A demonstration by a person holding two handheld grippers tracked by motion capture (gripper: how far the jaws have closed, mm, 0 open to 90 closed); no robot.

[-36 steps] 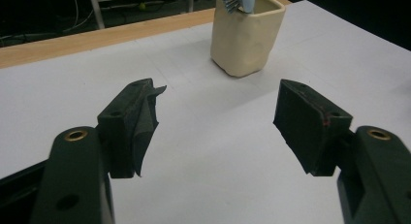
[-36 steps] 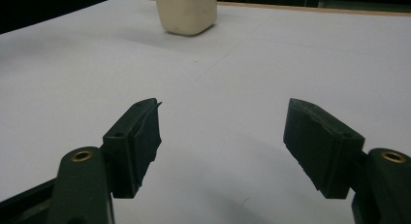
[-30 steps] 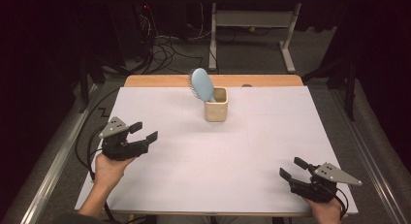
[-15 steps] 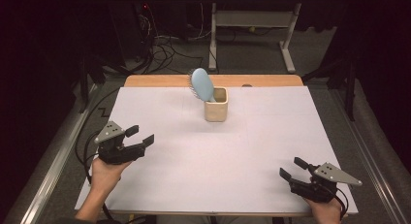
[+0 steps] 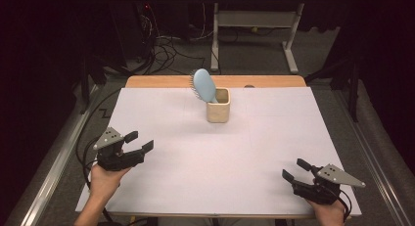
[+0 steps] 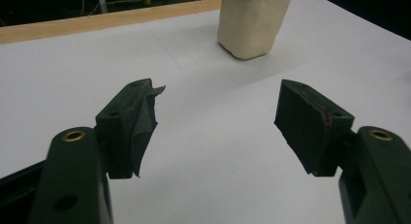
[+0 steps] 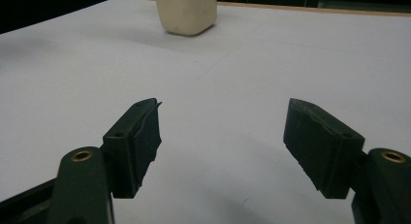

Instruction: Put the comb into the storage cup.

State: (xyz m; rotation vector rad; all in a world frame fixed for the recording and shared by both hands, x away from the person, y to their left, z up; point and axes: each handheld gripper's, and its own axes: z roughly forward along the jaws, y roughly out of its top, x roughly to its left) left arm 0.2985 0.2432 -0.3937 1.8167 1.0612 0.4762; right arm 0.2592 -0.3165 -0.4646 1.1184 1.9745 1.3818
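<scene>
Hairbrush [image 5: 204,86], pale blue, stands head-up in a cream cup [image 5: 218,105] at upper centre of the high view, leaning toward upper left, bristles facing left; handle is down inside the cup, hidden. Cup sits on the white table [image 5: 220,157] near the far wooden edge. Left gripper [image 5: 138,142] at lower left of frame, jaws spread, nothing between them, well apart from cup. Right gripper [image 5: 293,169] at lower right, jaws likewise spread and empty, low over the sheet. Judgement: brush prob. light, rigid plastic, smooth oval back likely slippery; bristle side gives better bite. Best hold looks like the neck just above the cup rim, or across the head edges, w/ other gripper steadying the cup, which is small and could tip or drag when the brush lifts. Views: high view gives the brush head and its lean; left gripper view shows cup [image 6: 252,20] body at top centre-right, top cut off by the frame; right gripper view shows cup [image 7: 186,10] base at top left-centre, plus pad wear on the jaws.
</scene>
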